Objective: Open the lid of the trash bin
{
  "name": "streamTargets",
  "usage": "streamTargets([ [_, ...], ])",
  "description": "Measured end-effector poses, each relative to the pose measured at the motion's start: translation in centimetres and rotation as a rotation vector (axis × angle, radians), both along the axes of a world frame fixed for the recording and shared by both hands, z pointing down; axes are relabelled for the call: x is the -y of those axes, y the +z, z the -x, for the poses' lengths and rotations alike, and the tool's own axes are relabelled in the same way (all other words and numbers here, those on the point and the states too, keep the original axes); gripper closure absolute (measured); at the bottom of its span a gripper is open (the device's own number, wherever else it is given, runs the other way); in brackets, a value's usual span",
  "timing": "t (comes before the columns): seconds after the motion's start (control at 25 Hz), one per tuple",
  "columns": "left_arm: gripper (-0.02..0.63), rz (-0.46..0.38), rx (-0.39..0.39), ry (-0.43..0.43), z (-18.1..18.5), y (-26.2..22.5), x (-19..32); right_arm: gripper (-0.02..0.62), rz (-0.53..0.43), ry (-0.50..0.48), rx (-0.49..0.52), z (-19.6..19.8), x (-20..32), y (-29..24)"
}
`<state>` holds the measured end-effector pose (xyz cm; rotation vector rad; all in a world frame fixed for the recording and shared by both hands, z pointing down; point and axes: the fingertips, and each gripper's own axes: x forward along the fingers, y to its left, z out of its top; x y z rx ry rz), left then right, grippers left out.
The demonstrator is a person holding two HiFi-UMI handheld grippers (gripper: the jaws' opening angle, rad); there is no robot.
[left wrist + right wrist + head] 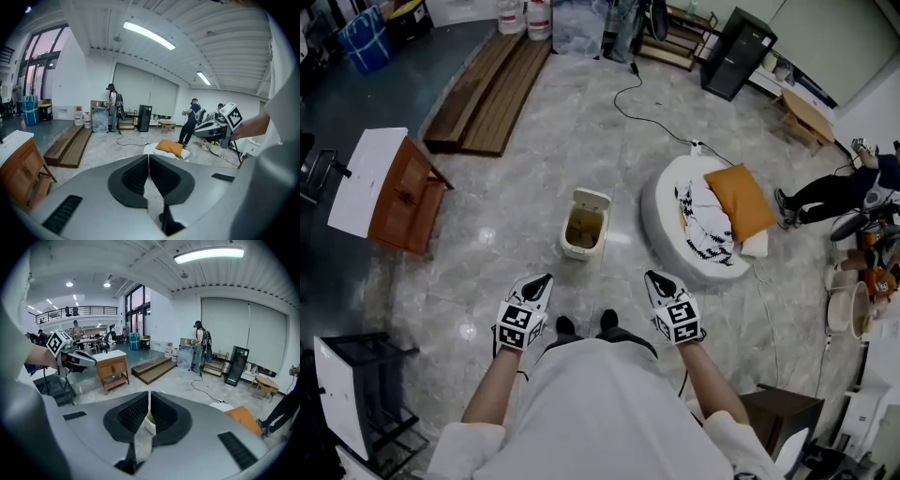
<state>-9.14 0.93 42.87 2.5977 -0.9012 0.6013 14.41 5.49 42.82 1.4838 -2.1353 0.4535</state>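
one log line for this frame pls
trash bin: lid up, inside visible | left gripper: shut, empty, clear of bin | right gripper: shut, empty, clear of bin

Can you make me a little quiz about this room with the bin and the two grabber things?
1. True or false: the lid of the trash bin is standing open.
2. Pick one: what lies on the round white cushion?
A. an orange pillow
B. a teddy bear
C. a football
3. Fill in the word: the left gripper and the right gripper hold nothing, and their jaws are both ____.

Key: 1 true; 2 A; 3 shut.
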Motion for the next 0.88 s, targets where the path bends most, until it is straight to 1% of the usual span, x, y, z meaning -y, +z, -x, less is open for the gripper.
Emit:
streamTargets([
  [0.32, 0.584, -0.037, -0.010, -0.057, -2.2, -1.9, -1.0, 0.560, -0.015, -0.057, 0.032, -2.1, -0.2, -0.9],
  [0.56, 0.584, -0.046, -0.031, -0.110, -3.1, -3.4, -1.8, 0.560, -0.029, -0.066, 0.053, -3.6, 0.1, -1.6],
  [0.88, 0.584, -0.050, -0.035, -0.149, -2.9, -3.5, -2.1, 0.561, -0.078, -0.114, 0.072, -3.2, 1.0, -2.4],
])
